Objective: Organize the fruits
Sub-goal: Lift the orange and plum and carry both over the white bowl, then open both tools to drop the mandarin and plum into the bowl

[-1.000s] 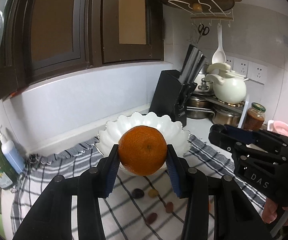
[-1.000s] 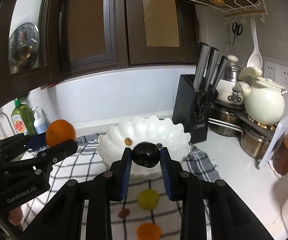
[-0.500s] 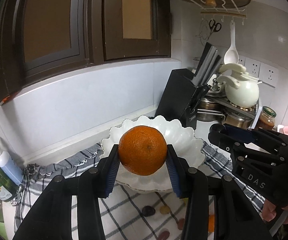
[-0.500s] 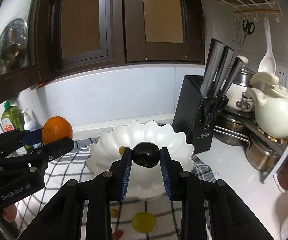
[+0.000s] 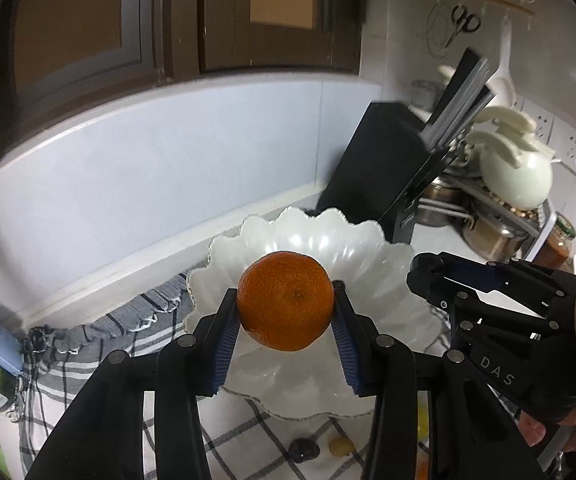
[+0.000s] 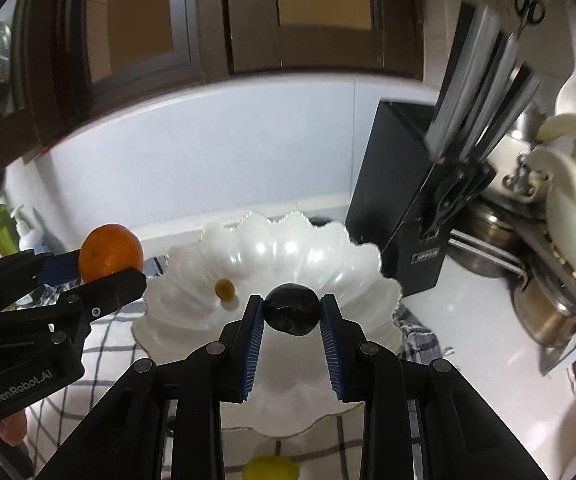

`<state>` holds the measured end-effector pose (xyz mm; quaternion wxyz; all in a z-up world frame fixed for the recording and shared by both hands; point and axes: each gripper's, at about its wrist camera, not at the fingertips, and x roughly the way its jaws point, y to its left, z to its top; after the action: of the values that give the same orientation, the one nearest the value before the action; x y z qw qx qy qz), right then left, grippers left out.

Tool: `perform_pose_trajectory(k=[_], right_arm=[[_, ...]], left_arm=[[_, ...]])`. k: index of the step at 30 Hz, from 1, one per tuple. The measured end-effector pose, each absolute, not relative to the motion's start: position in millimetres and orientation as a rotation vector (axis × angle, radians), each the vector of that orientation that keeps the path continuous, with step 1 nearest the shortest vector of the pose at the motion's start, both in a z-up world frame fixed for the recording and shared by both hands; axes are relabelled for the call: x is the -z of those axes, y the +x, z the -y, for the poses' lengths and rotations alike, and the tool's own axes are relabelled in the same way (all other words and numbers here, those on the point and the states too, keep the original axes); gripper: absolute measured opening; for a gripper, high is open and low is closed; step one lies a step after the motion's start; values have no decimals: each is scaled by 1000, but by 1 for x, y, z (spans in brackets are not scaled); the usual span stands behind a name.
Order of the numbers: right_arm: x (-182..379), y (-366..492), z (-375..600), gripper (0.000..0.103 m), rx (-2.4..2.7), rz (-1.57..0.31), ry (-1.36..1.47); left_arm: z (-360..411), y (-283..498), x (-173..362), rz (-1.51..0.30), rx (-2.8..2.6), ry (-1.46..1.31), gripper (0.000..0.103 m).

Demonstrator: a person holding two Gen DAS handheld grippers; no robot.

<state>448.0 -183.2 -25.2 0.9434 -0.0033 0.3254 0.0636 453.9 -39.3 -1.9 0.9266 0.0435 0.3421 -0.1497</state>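
Checked grey-and-white cloth (image 5: 88, 344) on the table, scalloped white glass bowl (image 6: 288, 248) upon it, left gripper (image 5: 286, 308) (marked "GenRobot.AI") fingers clamped on round orange mandarin (image 5: 286, 306) over the bowl, right gripper (image 6: 292, 312) ("DAS") fingers pinching small glossy black plum (image 6: 291, 310) above the bowl.

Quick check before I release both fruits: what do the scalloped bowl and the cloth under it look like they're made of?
Scalloped bowl: looks like white glass or glazed ceramic, possibly glossy plastic; smooth, pearly, with sharp highlights on its ribs and a thin, slightly translucent rim.
Cloth: woven fabric, likely cotton; matte, grey-and-white checked, wrinkled, with a frayed fringe at its edge.
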Motion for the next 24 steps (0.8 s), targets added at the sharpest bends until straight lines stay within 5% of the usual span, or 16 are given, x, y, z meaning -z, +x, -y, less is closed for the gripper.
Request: perform_pose_trajectory(k=[24], right_arm=[[99, 528, 184, 30, -140, -930, 2]], left_arm=[[53, 532, 82, -962, 289, 99, 45]])
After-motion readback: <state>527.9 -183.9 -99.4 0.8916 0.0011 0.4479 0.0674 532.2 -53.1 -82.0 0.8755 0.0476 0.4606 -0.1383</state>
